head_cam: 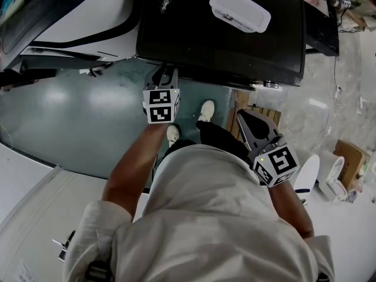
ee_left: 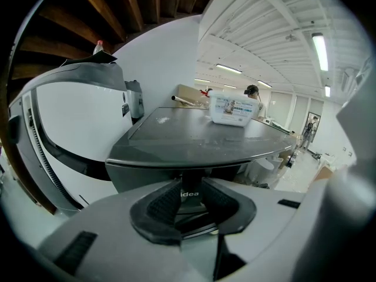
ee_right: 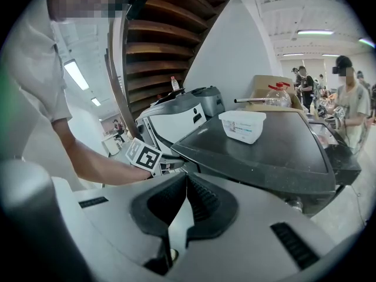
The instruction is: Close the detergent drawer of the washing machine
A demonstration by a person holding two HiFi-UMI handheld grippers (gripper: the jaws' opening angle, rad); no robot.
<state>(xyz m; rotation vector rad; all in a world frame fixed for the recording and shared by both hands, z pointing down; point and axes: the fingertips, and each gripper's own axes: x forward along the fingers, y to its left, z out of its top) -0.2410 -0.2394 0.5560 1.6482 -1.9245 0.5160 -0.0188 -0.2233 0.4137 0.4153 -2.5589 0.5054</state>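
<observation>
The dark washing machine (head_cam: pixel 223 46) fills the top middle of the head view, with a white plastic box (head_cam: pixel 239 9) lying on its lid. My left gripper (head_cam: pixel 167 75) has its tips against the machine's front left corner. In the left gripper view, the left gripper (ee_left: pixel 188 201) has its jaws a small gap apart, and a front panel with a logo (ee_left: pixel 189 194) shows between them, just under the lid (ee_left: pixel 194 137). I cannot tell whether the drawer is out or flush. My right gripper (head_cam: pixel 244 115) hangs clear of the machine; in its own view the right gripper (ee_right: pixel 185 181) is shut and empty.
A white appliance (head_cam: pixel 76 16) stands left of the machine, with green floor (head_cam: pixel 76 116) in front. A wooden pallet (head_cam: pixel 258 107), a white bucket (head_cam: pixel 329 169) and a cardboard box (head_cam: pixel 352 157) lie at the right. People (ee_right: pixel 346 98) stand behind the machine.
</observation>
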